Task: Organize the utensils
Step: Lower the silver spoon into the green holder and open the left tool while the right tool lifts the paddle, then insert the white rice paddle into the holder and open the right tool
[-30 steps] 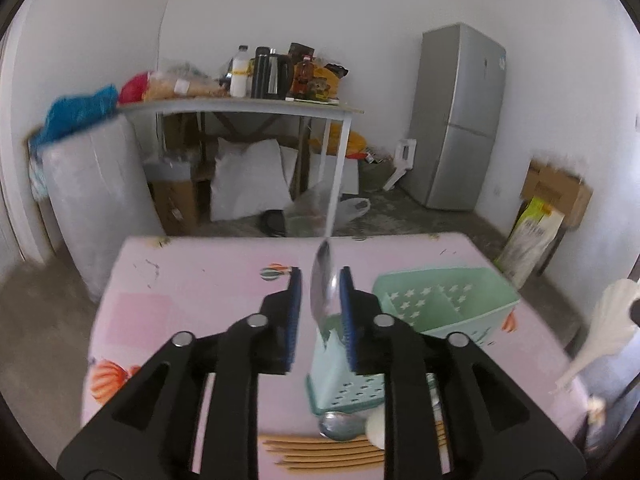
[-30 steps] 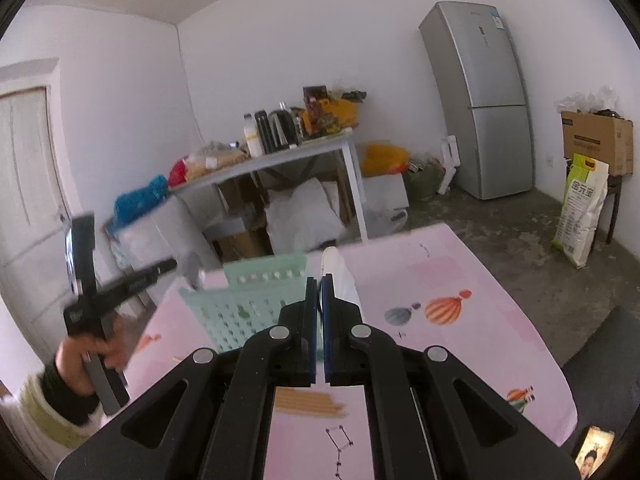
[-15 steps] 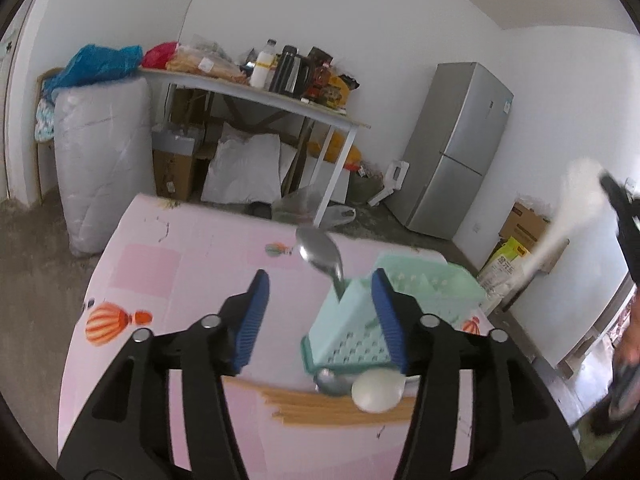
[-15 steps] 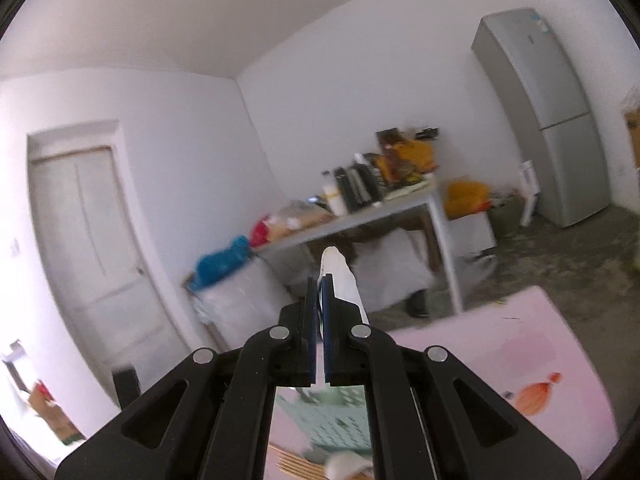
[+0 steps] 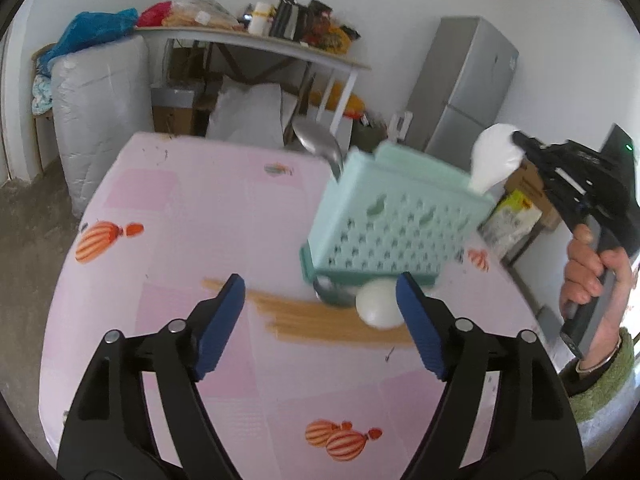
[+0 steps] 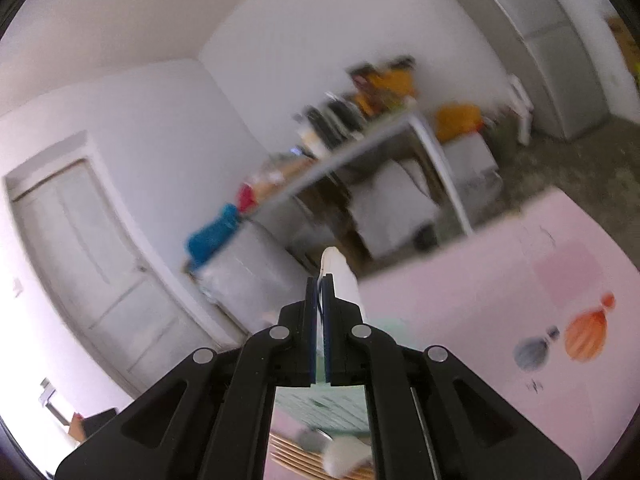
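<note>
**A:** How far along are you with the utensils?

**B:** Partway, by my reckoning. A metal spoon (image 5: pixel 320 146) stands in the green basket (image 5: pixel 394 216), bowl upward, leaning at the far left corner. My left claw (image 5: pixel 320 300) has just been opening; its jaws now stand wide with nothing between them, low over the pink worktop (image 5: pixel 180 208).

**A:** And the other hand?

**B:** My right claw (image 6: pixel 319 292) is clamped shut on a white spoon (image 5: pixel 494 158). In the left view I see it held over the basket's right end, bowl up, its handle reaching down behind the rim. Whether the handle is inside yet, I cannot say; the right view is blurred.

**A:** What is left on the worktop?

**B:** A bundle of wooden chopsticks (image 5: pixel 320 320) lies flat in front of the basket. Beside it, against the basket's near wall, sit another white spoon (image 5: pixel 378 304) and what looks like a second metal spoon (image 5: pixel 332 290), partly tucked under the basket's edge.

**A:** So one in, one going in?

**B:** That is my judgement. The chopsticks and those two spoons are yet to be gathered, and my free left claw is nearest to them.
</note>
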`<state>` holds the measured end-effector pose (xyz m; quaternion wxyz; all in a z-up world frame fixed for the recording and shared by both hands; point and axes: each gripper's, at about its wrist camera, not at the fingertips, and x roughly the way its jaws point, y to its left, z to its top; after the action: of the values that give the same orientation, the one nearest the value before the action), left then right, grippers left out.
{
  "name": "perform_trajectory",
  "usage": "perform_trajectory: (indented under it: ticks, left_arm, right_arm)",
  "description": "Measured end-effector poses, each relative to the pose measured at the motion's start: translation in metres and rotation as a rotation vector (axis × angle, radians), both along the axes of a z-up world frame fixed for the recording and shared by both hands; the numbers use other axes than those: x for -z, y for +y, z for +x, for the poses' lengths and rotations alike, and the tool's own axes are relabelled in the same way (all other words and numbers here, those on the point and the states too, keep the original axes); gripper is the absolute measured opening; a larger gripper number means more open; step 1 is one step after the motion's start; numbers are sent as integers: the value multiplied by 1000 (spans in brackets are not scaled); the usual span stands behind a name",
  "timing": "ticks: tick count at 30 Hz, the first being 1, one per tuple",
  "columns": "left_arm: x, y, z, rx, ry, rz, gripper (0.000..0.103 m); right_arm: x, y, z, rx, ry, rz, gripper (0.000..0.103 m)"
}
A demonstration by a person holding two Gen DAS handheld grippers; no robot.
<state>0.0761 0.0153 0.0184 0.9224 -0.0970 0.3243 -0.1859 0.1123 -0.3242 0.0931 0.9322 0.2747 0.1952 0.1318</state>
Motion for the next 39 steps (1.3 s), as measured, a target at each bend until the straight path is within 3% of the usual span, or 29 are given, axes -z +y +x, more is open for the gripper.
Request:
perform_trajectory:
  ticks: [6, 9, 18, 25, 39]
  left_arm:
    - [17, -14, -2, 30, 41, 72, 79]
    - [23, -18, -1, 50, 58, 91, 83]
    - [28, -30, 0, 75, 77, 197, 91]
    - [29, -29, 3, 105, 118, 123, 94]
    - [27, -38, -1, 180, 127, 36, 94]
  right_arm:
    - [6, -12, -13, 45, 25, -14, 6]
    - [1, -16, -23, 69, 7, -17, 15]
    - [10, -27, -79, 150, 13, -45, 23]
    - [37, -9, -102, 134, 112, -104, 37]
    - [79, 15, -109, 68, 239, -128, 38]
